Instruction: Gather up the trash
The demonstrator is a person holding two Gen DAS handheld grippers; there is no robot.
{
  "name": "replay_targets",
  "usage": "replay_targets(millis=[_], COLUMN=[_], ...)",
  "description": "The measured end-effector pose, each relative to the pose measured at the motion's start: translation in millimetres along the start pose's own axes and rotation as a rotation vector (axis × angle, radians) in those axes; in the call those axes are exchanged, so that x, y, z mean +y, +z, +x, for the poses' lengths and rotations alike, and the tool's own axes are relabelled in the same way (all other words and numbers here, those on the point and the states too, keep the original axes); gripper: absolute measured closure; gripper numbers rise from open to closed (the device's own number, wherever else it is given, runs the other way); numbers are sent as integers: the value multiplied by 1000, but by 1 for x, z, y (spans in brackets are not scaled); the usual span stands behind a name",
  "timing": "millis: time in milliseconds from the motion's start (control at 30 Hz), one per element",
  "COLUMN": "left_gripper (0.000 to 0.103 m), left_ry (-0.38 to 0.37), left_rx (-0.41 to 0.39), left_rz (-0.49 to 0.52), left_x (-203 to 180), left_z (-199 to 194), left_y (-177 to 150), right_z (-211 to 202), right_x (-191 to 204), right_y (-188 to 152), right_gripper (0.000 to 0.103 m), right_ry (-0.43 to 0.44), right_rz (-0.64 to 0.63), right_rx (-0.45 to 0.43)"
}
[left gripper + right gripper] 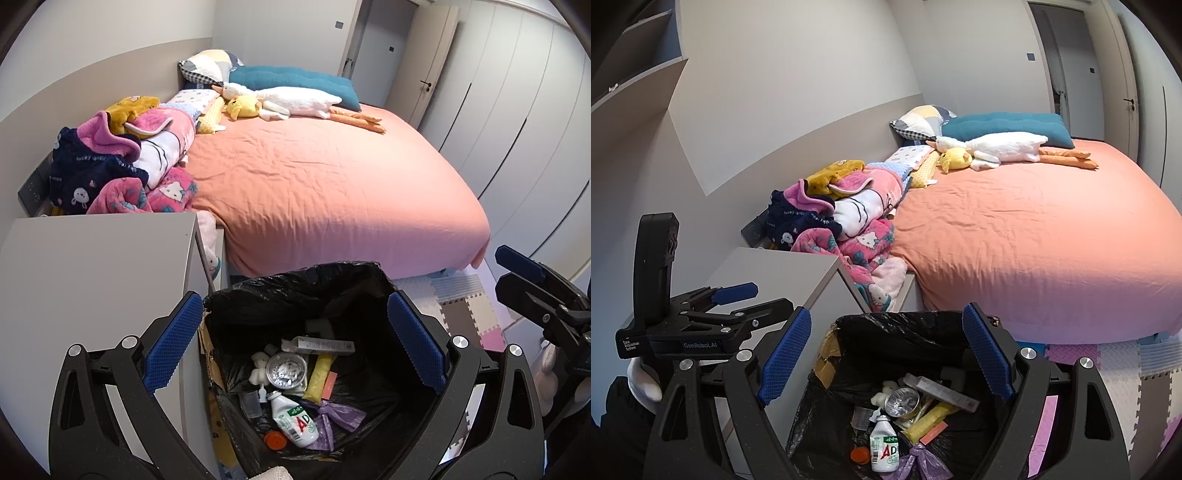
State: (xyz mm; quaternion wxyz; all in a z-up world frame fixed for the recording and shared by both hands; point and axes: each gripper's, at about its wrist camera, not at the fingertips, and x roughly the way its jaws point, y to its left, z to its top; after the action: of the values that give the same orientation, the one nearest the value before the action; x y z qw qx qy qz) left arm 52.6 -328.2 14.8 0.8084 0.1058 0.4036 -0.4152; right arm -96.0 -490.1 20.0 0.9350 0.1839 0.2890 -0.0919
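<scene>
A bin lined with a black bag [306, 277] [905, 321] stands on the floor at the foot of the bed. Inside lie a white bottle [293, 421] [882, 446], an orange cap [275, 439], a purple bag [332, 413], a clear round cup [286, 369] [902, 400], a yellow packet [321, 376] and a long white box [321, 345]. My left gripper [295, 332] hangs open over the bin with nothing between its blue pads. The right gripper [886, 354] is open over it too, also empty. Each gripper shows at the edge of the other's view.
A grey bedside cabinet [92, 266] stands left of the bin. The bed with an orange sheet [332, 177] carries a heap of blankets [129, 166] and a plush goose [295, 99]. Foam puzzle mats [469, 314] cover the floor on the right, below wardrobe doors [517, 110].
</scene>
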Motion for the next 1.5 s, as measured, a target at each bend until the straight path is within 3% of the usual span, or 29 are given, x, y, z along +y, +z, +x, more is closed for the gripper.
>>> replay_targets(millis=[1500], left_gripper=[6], left_ry=[-5], left_rx=[-2], left_rz=[40], left_x=[-5], left_z=[-2], left_y=[2], right_z=[2], right_x=[5], right_y=[0], right_gripper=[19], right_ry=[-1], right_rz=[-7], right_rx=[5])
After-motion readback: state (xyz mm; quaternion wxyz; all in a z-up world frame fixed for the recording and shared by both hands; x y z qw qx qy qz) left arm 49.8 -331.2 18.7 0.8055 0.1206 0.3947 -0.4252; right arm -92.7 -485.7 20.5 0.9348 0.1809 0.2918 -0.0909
